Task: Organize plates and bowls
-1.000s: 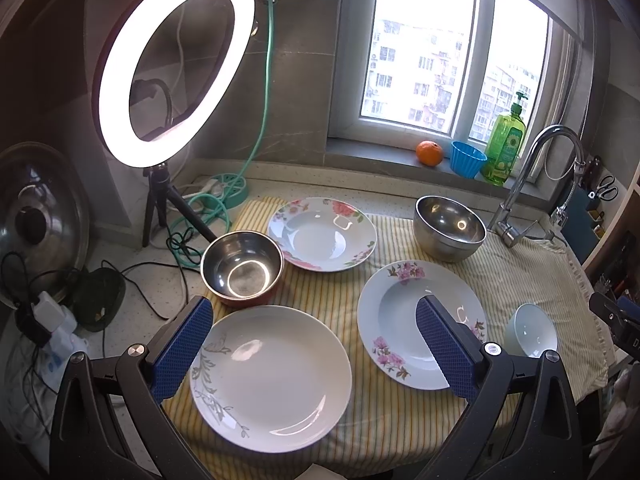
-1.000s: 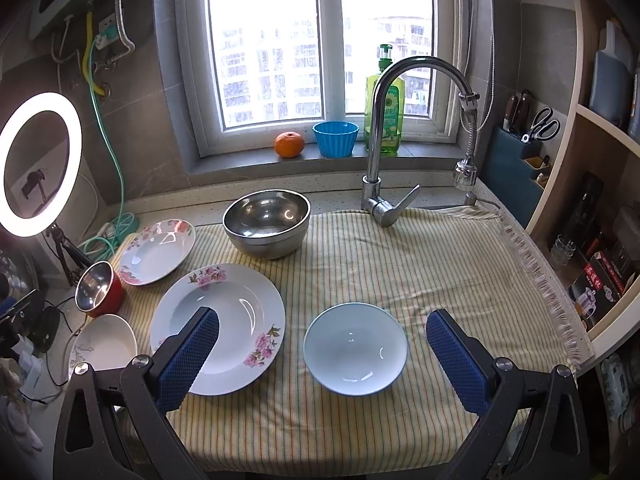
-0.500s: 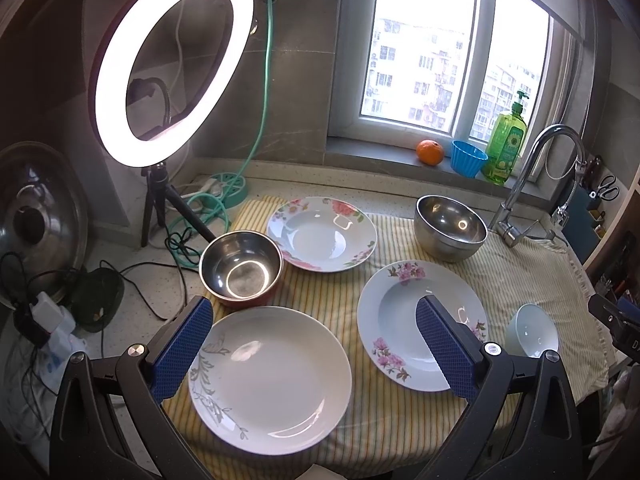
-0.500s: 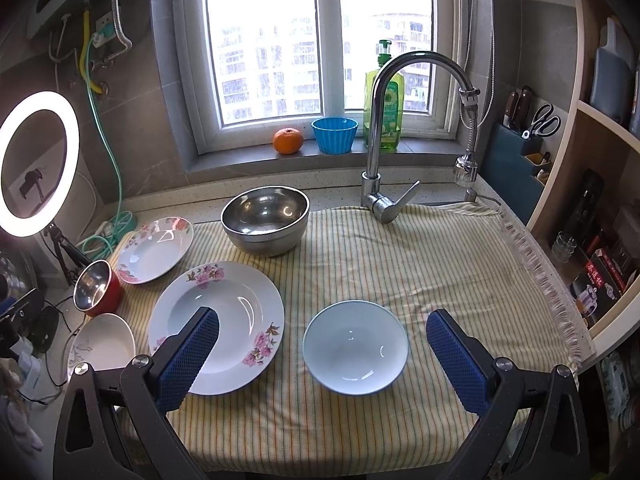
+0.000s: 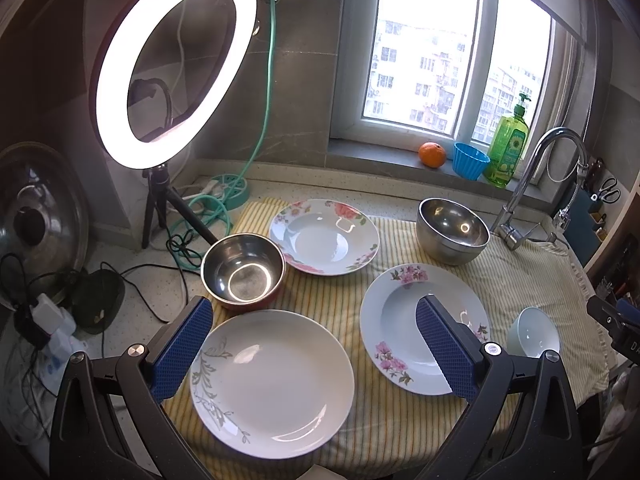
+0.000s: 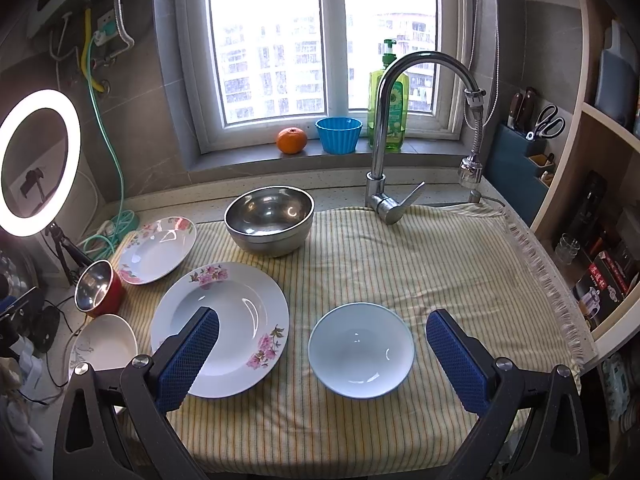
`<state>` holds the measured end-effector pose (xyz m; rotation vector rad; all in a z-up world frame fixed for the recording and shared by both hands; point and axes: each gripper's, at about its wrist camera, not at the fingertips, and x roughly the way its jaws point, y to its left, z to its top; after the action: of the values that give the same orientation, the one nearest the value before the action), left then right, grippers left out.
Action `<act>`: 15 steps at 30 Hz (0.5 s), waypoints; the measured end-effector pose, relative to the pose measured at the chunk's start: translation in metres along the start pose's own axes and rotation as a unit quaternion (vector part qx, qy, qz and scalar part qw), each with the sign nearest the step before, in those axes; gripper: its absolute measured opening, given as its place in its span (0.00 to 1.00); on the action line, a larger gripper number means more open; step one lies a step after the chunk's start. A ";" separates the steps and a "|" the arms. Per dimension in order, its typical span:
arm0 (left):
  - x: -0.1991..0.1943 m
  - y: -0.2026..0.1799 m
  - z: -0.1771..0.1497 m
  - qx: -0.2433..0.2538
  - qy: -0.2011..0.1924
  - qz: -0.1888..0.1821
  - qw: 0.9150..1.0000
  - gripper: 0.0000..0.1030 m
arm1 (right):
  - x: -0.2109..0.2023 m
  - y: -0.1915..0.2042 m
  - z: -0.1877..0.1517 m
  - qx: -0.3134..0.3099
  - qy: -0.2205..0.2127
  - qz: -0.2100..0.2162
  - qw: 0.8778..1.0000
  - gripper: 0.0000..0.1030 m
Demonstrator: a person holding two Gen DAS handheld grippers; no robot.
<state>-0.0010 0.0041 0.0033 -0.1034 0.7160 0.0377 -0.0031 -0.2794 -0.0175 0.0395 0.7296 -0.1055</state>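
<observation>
On the striped cloth (image 6: 420, 264) lie a white plate with a grey leaf pattern (image 5: 272, 380), a pink-flowered deep plate (image 5: 404, 312) (image 6: 228, 312) and a second flowered plate (image 5: 324, 236) (image 6: 158, 250) further back. A red-sided steel bowl (image 5: 242, 272) (image 6: 96, 288), a large steel bowl (image 5: 452, 232) (image 6: 270, 220) and a small white bowl (image 6: 360, 350) (image 5: 534, 332) stand among them. My left gripper (image 5: 312, 340) hangs open above the leaf plate. My right gripper (image 6: 322, 346) is open above the white bowl. Neither holds anything.
A lit ring light (image 5: 172, 64) on a tripod with cables stands at the left. A tall faucet (image 6: 384, 128) rises behind the cloth. An orange (image 6: 292, 140), blue cup (image 6: 339, 134) and green soap bottle (image 6: 390, 112) sit on the sill. Shelves (image 6: 600, 208) flank the right.
Both views have shifted only slightly; the plates, bowls and open grippers stand as before.
</observation>
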 end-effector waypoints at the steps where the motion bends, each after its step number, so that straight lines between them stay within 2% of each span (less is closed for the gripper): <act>1: 0.000 0.000 0.000 0.000 0.000 0.000 1.000 0.98 | 0.000 0.000 0.000 0.000 0.000 -0.001 1.000 1.00; 15: 0.001 -0.001 -0.001 0.001 0.001 -0.001 1.000 0.98 | 0.003 0.002 0.001 0.001 0.002 0.000 1.000 1.00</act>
<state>-0.0008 0.0032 0.0026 -0.1014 0.7173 0.0348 -0.0006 -0.2779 -0.0187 0.0405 0.7342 -0.1067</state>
